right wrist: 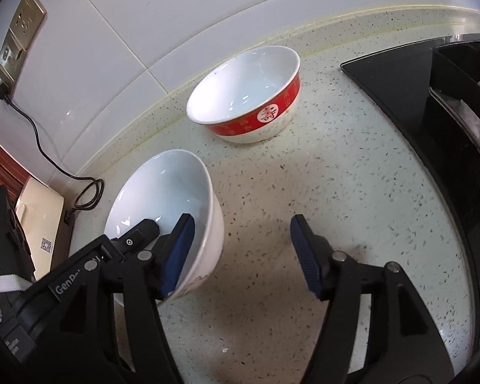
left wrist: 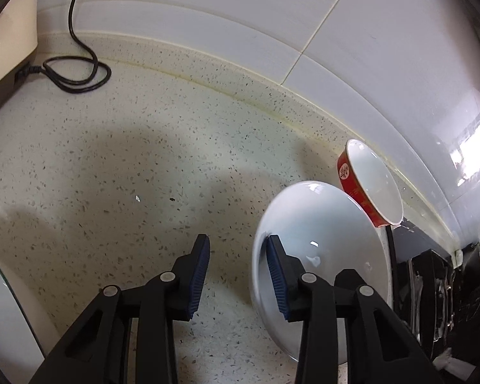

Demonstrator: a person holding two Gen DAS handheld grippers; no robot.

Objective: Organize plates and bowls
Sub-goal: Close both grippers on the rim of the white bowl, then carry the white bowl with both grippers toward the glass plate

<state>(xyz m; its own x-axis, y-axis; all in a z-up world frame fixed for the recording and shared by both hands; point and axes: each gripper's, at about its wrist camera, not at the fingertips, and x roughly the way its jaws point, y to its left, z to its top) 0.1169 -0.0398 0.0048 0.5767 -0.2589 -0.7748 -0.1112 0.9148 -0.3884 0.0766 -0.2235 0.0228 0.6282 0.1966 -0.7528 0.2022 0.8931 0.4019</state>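
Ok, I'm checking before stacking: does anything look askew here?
The white bowl looks tipped, unlike the level red bowl; the left gripper and right gripper, both open, each have a finger inside its rim. Nothing spilled or broken.

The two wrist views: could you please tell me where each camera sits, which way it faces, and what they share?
Left wrist: sits on the left tongs, aimed down at the countertop towards the tiled wall; both its fingers show, one inside the white bowl.
Right wrist: sits on the right tongs, aimed down towards the red bowl and the stove; its fingers and part of the left tongs show.
Shared: both bowls, the countertop, the black cord.
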